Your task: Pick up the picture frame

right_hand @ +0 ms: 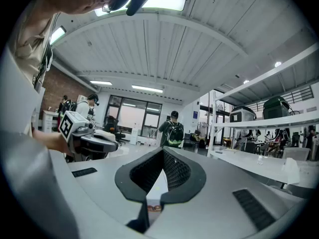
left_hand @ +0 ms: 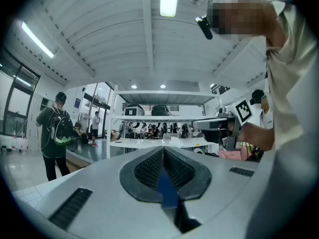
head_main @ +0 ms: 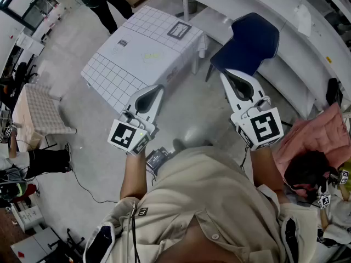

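Table (head_main: 126, 70) with checked cloth. Picture frame (head_main: 179, 30) lies flat near the table's far right corner. Left gripper (head_main: 156, 89) hangs off the table's near edge, jaws pressed together, empty. Right gripper (head_main: 226, 75) is right of the table, jaws likewise closed on nothing.

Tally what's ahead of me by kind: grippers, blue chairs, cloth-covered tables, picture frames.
Grippers: 2, left gripper, right gripper
Blue chair: 1
Cloth-covered tables: 2, white table, beige table
Picture frame: 1
Total: 6
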A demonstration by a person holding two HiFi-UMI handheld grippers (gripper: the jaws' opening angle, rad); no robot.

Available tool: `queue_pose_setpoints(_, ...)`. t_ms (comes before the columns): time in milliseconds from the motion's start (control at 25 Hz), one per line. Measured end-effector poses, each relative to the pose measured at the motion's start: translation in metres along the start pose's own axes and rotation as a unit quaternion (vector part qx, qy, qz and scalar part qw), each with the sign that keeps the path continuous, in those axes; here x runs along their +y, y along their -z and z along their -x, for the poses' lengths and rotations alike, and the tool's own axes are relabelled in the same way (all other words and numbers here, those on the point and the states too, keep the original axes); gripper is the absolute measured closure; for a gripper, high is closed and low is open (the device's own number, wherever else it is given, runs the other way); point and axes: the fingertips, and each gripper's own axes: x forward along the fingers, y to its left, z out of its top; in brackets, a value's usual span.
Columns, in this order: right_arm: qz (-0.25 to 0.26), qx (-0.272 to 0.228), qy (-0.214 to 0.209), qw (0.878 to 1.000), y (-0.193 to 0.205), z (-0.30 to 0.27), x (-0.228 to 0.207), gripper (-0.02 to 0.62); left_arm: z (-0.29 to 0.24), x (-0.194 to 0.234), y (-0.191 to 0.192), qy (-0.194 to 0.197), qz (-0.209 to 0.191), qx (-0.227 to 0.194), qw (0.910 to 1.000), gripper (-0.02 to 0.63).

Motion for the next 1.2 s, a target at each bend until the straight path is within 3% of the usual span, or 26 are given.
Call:
queue_pose_setpoints(600,-0.003,0.008,-0.006,1.000,0.001,-0.005,0.019,0.571,0.022,0.006,0.005,-0.008,0.008,-0.003,0.9999,0.591)
queue_pose_setpoints(800,-0.018,0.017,-0.002,1.000,0.009,-0.004,0.026,0.571,0.030,0.005,0.013,0.000,0.018,-0.003,0.9998,0.591)
queue_pose_setpoints(1200,-0.051,0.026,-0.012,0.998,0.019,-0.024,0.043,0.569,0.061,0.031,0.023,-0.023,0.048,-0.003,0.9986,0.591)
